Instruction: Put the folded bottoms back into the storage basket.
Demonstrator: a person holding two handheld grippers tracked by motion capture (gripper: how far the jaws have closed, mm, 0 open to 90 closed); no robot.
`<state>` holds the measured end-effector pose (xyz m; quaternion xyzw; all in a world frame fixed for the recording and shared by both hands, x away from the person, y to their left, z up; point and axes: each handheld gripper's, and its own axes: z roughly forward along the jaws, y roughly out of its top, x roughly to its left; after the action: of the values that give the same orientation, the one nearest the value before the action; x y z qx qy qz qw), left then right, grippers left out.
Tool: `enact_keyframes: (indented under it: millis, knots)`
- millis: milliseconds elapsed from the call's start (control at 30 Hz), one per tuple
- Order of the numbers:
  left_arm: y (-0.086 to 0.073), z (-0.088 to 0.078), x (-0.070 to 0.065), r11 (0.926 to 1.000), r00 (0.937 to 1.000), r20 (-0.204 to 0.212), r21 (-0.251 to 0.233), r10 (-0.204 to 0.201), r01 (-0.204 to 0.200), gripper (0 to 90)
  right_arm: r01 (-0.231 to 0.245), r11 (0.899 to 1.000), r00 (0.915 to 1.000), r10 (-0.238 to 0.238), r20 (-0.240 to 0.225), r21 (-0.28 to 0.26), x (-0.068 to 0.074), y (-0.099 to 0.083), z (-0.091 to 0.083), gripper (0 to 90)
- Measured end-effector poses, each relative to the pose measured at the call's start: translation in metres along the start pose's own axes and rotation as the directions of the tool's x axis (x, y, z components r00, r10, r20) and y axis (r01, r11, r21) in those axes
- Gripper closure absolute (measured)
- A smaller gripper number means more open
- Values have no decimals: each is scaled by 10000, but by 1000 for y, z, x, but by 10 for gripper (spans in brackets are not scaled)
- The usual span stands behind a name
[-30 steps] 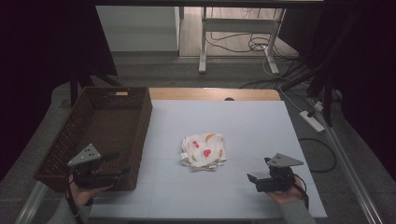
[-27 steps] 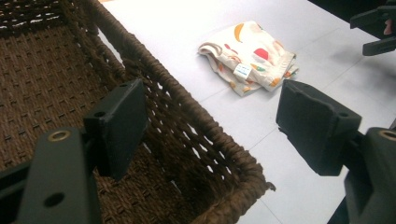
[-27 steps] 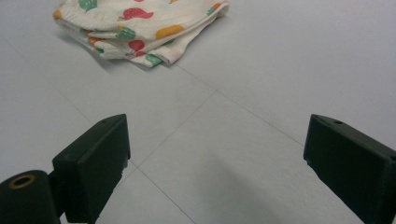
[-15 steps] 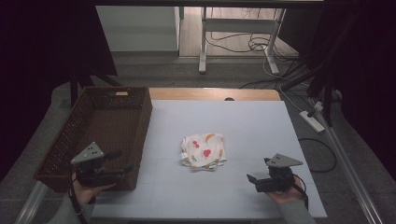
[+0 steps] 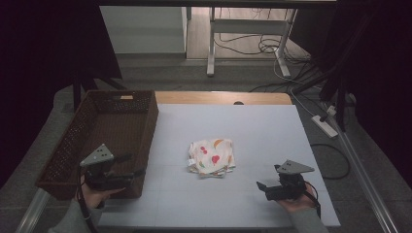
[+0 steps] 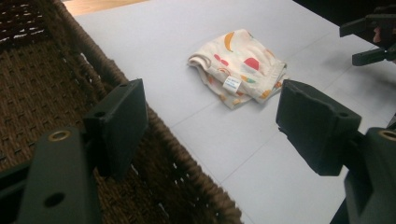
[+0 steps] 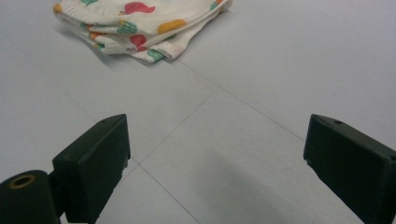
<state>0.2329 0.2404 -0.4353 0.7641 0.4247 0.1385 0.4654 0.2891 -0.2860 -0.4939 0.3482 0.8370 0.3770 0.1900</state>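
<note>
left gripper (image 5: 130, 173): fingers (image 6: 119, 123) spread wide, nothing between them; hovers over the near right corner of the basket, one finger above the basket rim, the other above the surface
right gripper (image 5: 262, 190): fingers (image 7: 93, 161) spread wide, empty; hangs over bare surface at the near right, pointing left toward the cloth, clear of it
hands: left hand (image 5: 94, 194) and right hand (image 5: 296, 201) each wrap a gripper body from below, sleeves enter from the bottom edge
cloth (image 5: 211, 157): folded, cream with red, orange and green fruit shapes; lies flat at mid surface, between the two grippers, apart from both
label: small white tag (image 6: 231, 84) on the cloth edge facing the basket, blue print on it, too small to read
basket (image 5: 77, 141): dark brown woven, rectangular, at the left edge of the surface; a pale tag on its far wall, unreadable
surface (image 5: 252, 131): pale blue-grey sheet with faint grid lines, wood strip showing along the far edge
other writing: none legible
</note>
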Motion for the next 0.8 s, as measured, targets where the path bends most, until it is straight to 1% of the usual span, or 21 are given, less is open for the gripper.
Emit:
enact_keyframes:
  millis: [433,633,800]
  knots:
    - [9,9,-4,9998,9997,177,111,142,-144,243,38,10000,10000,-38,-20,45,0,0,0,77]
    - [15,14,-8,9995,9993,265,122,274,-277,243,12,10000,10000,-12,-16,41,0,-1,0,77]
    - [21,17,-10,9987,9987,266,255,443,-450,243,30,10000,10000,-30,-15,60,1,-1,1,77]
